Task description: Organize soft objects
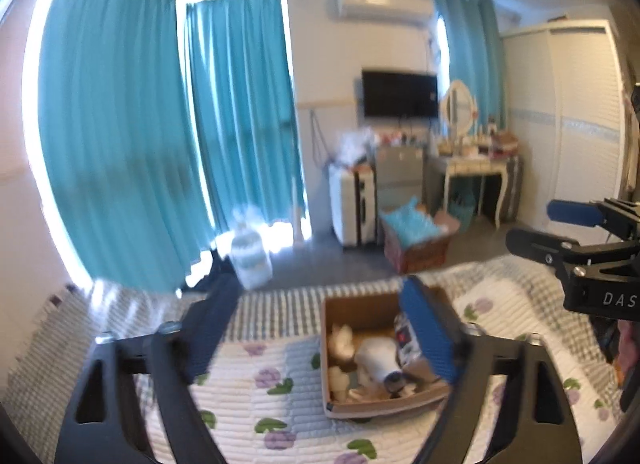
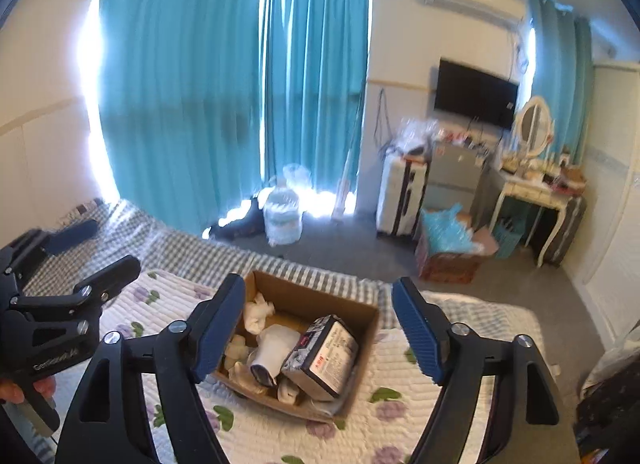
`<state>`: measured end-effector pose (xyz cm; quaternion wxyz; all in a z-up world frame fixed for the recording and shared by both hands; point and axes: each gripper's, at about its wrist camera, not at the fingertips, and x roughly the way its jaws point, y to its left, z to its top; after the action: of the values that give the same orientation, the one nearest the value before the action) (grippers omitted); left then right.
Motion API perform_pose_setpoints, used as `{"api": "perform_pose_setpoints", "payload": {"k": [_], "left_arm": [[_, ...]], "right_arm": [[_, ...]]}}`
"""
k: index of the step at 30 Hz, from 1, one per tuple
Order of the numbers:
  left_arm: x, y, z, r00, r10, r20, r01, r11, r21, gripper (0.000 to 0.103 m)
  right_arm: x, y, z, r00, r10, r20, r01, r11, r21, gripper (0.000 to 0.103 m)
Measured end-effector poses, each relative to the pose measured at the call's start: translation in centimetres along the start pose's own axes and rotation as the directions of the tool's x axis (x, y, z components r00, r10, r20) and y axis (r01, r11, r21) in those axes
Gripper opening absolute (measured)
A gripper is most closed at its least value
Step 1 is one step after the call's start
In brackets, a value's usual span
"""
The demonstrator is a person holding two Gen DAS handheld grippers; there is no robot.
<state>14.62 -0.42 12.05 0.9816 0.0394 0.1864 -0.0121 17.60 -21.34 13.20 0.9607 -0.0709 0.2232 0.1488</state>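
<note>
An open cardboard box [image 1: 352, 304] [image 2: 304, 296] sits on the flowered quilt [image 1: 260, 364] [image 2: 400, 416] of a bed. It holds white soft items [image 1: 340, 344] [image 2: 258, 314], a white sock-like roll [image 1: 378, 358] [image 2: 270, 348] and a printed soft pack [image 2: 324, 356] [image 1: 404, 338]. My left gripper [image 1: 320, 334] is open and empty, above and before the box; it also shows in the right wrist view [image 2: 94, 242]. My right gripper [image 2: 318, 330] is open and empty over the box; it also shows in the left wrist view [image 1: 548, 228].
Beyond the bed is grey floor with a clear water jug [image 1: 250, 260] [image 2: 282, 216], a suitcase [image 1: 354, 204] [image 2: 400, 196], a box with blue filling [image 1: 416, 236] [image 2: 452, 244], a dressing table [image 1: 476, 168] [image 2: 536, 192] and teal curtains [image 1: 160, 124] [image 2: 240, 84].
</note>
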Motion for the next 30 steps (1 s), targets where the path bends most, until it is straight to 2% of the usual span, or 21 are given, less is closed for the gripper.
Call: {"api": "perform_pose_setpoints", "payload": {"k": [3, 7, 10, 12, 17, 20, 22, 25, 27, 30], "left_arm": [[-4.6, -0.2, 0.8, 0.996, -0.011, 0.084, 0.011, 1.0, 0.008, 0.094], [-8.7, -0.4, 0.6, 0.992, -0.01, 0.128, 0.008, 1.0, 0.014, 0.103], [-11.2, -0.3, -0.7, 0.981, 0.004, 0.194, -0.007, 1.0, 0.019, 0.103], [-11.5, -0.3, -1.5, 0.978, 0.005, 0.207, -0.009, 1.0, 0.017, 0.103], [-10.6, -0.4, -5.1, 0.972, 0.007, 0.233, 0.004, 0.999, -0.046, 0.103], [-8.5, -0.1, -7.6, 0.979, 0.021, 0.203, -0.005, 0.997, -0.079, 0.103], [-7.4, -0.2, -9.1, 0.982, 0.03, 0.187, -0.012, 0.996, -0.092, 0.103], [-4.9, 0.2, -11.3, 0.986, 0.032, 0.162, -0.015, 0.994, -0.104, 0.103], [-3.1, 0.3, -12.8, 0.992, 0.044, 0.122, -0.033, 0.995, -0.091, 0.103], [-2.0, 0.1, -13.8, 0.993, 0.071, 0.099, -0.063, 0.994, -0.085, 0.103]], "right_arm": [[-5.3, 0.3, 0.1, 0.998, -0.041, 0.049, 0.041, 0.999, -0.003, 0.092], [-10.5, 1.3, -1.3, 0.991, -0.084, 0.104, 0.086, 0.996, -0.016, 0.103], [-13.2, 1.6, -3.1, 0.986, -0.07, 0.154, 0.071, 0.997, 0.001, 0.103], [-13.9, 1.9, -4.6, 0.984, -0.071, 0.164, 0.069, 0.998, 0.015, 0.103], [-12.7, 2.8, -8.3, 0.981, -0.085, 0.176, 0.08, 0.996, 0.032, 0.103], [-10.8, 3.0, -10.2, 0.972, -0.097, 0.212, 0.089, 0.995, 0.048, 0.103], [-9.2, 2.6, -11.9, 0.968, -0.102, 0.229, 0.082, 0.992, 0.097, 0.103], [-6.1, 1.9, -14.3, 0.98, -0.081, 0.184, 0.054, 0.988, 0.148, 0.103], [-4.4, 1.6, -15.8, 0.981, -0.112, 0.158, 0.088, 0.984, 0.153, 0.103], [-2.6, 1.3, -17.3, 0.985, -0.108, 0.131, 0.087, 0.984, 0.155, 0.103]]}}
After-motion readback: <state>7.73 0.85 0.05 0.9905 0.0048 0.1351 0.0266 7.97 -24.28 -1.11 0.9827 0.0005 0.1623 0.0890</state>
